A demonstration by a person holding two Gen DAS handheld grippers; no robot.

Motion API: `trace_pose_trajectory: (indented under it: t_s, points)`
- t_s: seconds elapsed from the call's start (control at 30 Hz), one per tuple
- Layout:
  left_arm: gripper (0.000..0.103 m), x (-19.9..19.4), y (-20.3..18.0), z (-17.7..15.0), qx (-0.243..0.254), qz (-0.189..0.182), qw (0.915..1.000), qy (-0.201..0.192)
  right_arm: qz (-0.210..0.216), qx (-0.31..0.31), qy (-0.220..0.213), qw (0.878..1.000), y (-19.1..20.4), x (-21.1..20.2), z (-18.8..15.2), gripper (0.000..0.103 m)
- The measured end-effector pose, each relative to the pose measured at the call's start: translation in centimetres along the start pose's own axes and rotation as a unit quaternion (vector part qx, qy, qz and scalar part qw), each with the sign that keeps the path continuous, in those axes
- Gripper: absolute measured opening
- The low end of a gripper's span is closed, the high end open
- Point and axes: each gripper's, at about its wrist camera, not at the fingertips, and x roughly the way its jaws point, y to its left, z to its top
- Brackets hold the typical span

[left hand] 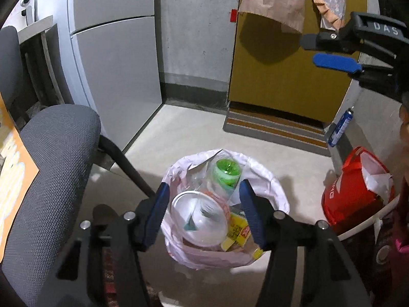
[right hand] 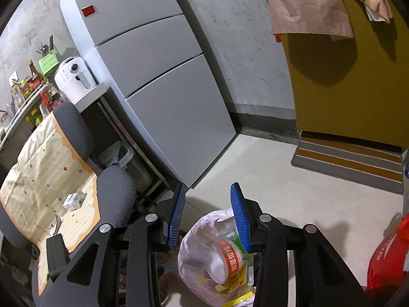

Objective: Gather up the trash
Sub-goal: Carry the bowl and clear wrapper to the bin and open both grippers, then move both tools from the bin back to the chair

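Observation:
A bin lined with a pale pink bag (left hand: 265, 179) stands on the floor, holding a white paper bowl (left hand: 199, 217), a green plastic bottle (left hand: 227, 171) and yellow wrappers (left hand: 237, 232). My left gripper (left hand: 204, 185) hangs right above it, open, its blue pads on either side of the bowl without touching it. My right gripper (right hand: 208, 186) is open and holds nothing, a little above and beside the bag (right hand: 202, 230); it also shows at the upper right as the right gripper (left hand: 310, 51). The bowl (right hand: 225, 255) has an orange band. A small crumpled carton (right hand: 74, 200) lies on the table.
A grey office chair (left hand: 51, 153) stands close to the left of the bin, with a grey fridge (left hand: 115, 64) behind it. A red bag (left hand: 352, 189) sits to the right. A striped doormat (left hand: 276, 128) lies before a yellow door. The table has a yellow cloth (right hand: 38, 179).

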Motion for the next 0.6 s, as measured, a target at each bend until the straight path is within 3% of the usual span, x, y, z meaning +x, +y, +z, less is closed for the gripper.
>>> trace_pose_trajectory:
  t_s: [0.37, 0.6]
  points:
    - [0.056, -5.3, 5.2, -0.7, -0.052, 0.077, 0.9952, -0.03, 0.026, -0.023, 0.009, 0.999, 3.2, 0.4, -0.2, 0.039]
    - [0.062, -11.5, 11.2, -2.7, -0.128, 0.155, 0.9783, -0.052, 0.085, -0.083, 0.047, 0.992, 9.7, 2.4, -1.2, 0.04]
